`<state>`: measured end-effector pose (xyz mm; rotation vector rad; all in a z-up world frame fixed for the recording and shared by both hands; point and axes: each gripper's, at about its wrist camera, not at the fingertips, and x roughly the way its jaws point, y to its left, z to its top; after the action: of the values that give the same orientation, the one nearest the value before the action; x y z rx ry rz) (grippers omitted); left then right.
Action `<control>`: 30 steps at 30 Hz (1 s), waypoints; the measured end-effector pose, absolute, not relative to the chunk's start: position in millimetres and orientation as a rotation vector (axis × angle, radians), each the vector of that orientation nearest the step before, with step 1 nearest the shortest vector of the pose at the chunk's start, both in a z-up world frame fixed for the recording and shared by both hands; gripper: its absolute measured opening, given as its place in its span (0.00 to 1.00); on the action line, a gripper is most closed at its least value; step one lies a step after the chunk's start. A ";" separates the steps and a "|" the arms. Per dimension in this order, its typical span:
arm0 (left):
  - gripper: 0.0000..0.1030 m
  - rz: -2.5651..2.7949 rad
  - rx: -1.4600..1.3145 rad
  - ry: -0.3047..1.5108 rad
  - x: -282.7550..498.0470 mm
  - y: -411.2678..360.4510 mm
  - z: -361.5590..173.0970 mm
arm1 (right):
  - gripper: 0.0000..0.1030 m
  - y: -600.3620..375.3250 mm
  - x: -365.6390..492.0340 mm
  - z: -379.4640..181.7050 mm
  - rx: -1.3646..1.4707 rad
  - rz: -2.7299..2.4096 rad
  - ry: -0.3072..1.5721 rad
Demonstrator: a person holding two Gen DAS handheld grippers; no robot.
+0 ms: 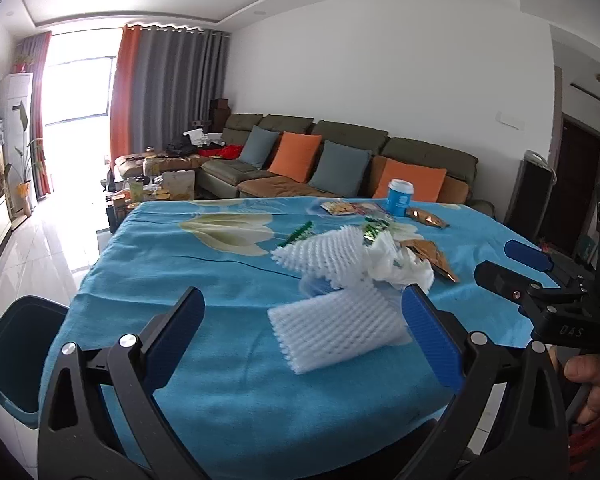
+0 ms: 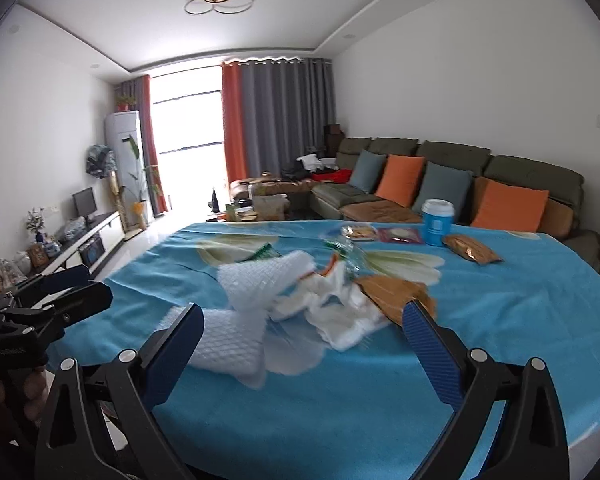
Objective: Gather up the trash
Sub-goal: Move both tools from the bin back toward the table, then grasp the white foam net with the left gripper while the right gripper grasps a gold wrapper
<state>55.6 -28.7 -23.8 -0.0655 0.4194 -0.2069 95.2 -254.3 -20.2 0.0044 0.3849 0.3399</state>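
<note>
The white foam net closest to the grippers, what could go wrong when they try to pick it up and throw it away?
1. The near foam net is light and squashy, so it could slip out of the open left hand-held gripper.
2. It touches the other foam net and crumpled tissue, so those might drag along and fall.
3. The bin sits below the table's left edge; a careless drop could miss it.

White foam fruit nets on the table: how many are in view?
2. One foam net lies flat nearest the grippers; the other foam net sits just behind it against the crumpled tissue. More could be hidden under that pile.
</note>
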 end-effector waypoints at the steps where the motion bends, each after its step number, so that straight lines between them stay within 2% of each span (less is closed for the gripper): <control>1: 0.94 -0.213 -0.065 0.421 55.1 -30.4 -24.8 | 0.93 -255.6 92.4 -21.3 0.003 0.332 0.384; 13: 0.94 -0.246 -0.069 0.470 59.9 -41.8 -40.5 | 0.93 -275.0 87.4 -32.6 -0.010 0.241 0.410; 30: 0.94 -0.238 -0.087 0.614 108.9 -45.7 -75.2 | 0.93 -289.1 144.5 -56.4 -0.011 0.186 0.527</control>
<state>108.9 -45.7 -75.2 -0.0866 0.6141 -0.2383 144.5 -289.1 -56.4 -0.0113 0.5267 0.1861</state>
